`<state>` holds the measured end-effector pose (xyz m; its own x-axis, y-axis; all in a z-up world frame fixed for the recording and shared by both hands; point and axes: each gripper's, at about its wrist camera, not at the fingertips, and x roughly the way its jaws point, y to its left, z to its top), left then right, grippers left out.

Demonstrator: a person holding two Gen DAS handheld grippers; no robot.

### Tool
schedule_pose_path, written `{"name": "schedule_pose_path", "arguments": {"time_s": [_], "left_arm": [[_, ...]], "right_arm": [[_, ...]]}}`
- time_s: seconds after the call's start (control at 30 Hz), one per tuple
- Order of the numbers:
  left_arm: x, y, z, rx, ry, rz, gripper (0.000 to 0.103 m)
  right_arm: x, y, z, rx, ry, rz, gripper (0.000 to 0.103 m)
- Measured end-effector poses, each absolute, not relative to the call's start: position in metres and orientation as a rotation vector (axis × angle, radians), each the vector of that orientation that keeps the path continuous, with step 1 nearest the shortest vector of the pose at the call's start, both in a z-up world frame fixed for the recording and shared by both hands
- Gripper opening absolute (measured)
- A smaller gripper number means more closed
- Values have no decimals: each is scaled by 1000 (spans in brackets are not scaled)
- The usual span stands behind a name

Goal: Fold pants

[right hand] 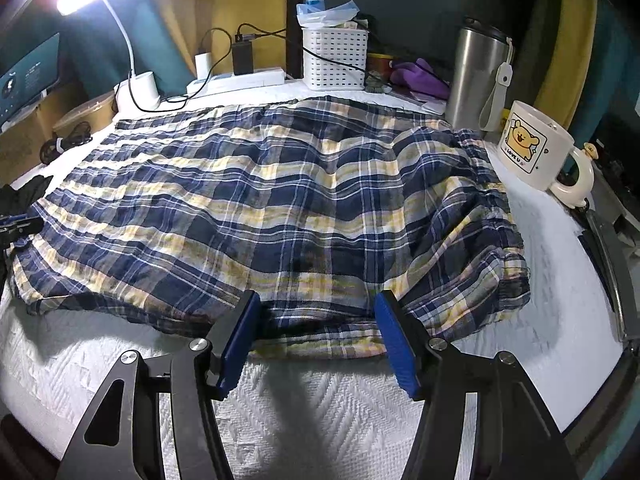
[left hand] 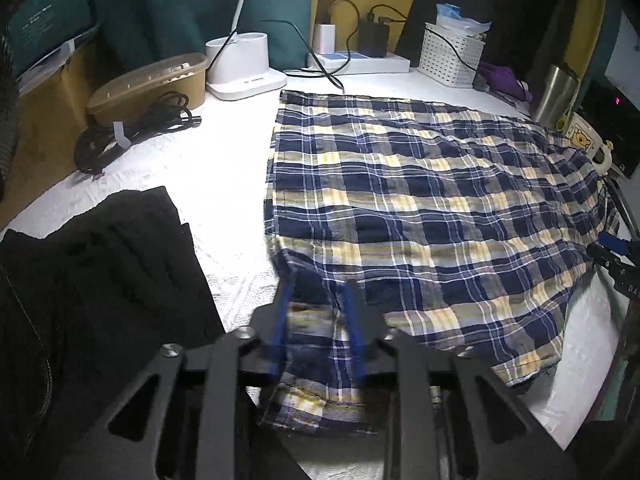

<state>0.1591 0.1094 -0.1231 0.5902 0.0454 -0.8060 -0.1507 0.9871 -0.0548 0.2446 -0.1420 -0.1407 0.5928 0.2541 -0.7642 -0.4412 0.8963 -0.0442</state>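
The blue, yellow and white plaid pants (left hand: 420, 196) lie spread flat on the white textured cover (left hand: 224, 184). In the left wrist view my left gripper (left hand: 319, 282) is at their near left corner, its blue pads shut on a bunched, raised fold of the plaid cloth. In the right wrist view the same pants (right hand: 280, 200) fill the middle, and my right gripper (right hand: 316, 300) stands open at their near edge, its blue fingers (right hand: 240, 332) on either side of a hump of fabric without pinching it. The left gripper's tip (right hand: 16, 226) shows at that view's left edge.
A black garment (left hand: 100, 280) lies left of the pants. Along the back stand a lamp base (left hand: 244, 68), a power strip with chargers (left hand: 360, 62), a white basket (right hand: 334, 58), a steel tumbler (right hand: 478, 76) and a bear mug (right hand: 536, 148). A coiled black cable (left hand: 132, 132) lies far left.
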Motion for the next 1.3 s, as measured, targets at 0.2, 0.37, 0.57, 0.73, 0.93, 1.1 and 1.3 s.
{"name": "schedule_pose_path", "arguments": {"time_s": [0.2, 0.37, 0.57, 0.73, 0.93, 1.1, 1.3], "left_arm": [[154, 113, -120, -119, 892, 130, 5], [154, 125, -125, -148, 895, 156, 4], [156, 125, -112, -153, 912, 130, 4], [164, 129, -96, -130, 907, 134, 16], [173, 133, -89, -149, 891, 139, 45], [181, 125, -90, -148, 898, 116, 45], [189, 111, -95, -120, 928, 92, 45]], "right_arm": [[246, -138, -141, -243, 854, 398, 64], [247, -136, -140, -236, 860, 392, 64], [245, -139, -138, -224, 867, 383, 72], [240, -152, -131, -164, 869, 375, 89], [235, -167, -128, -120, 883, 342, 89], [227, -193, -133, -37, 918, 313, 90], [226, -209, -139, 37, 930, 311, 97]]}}
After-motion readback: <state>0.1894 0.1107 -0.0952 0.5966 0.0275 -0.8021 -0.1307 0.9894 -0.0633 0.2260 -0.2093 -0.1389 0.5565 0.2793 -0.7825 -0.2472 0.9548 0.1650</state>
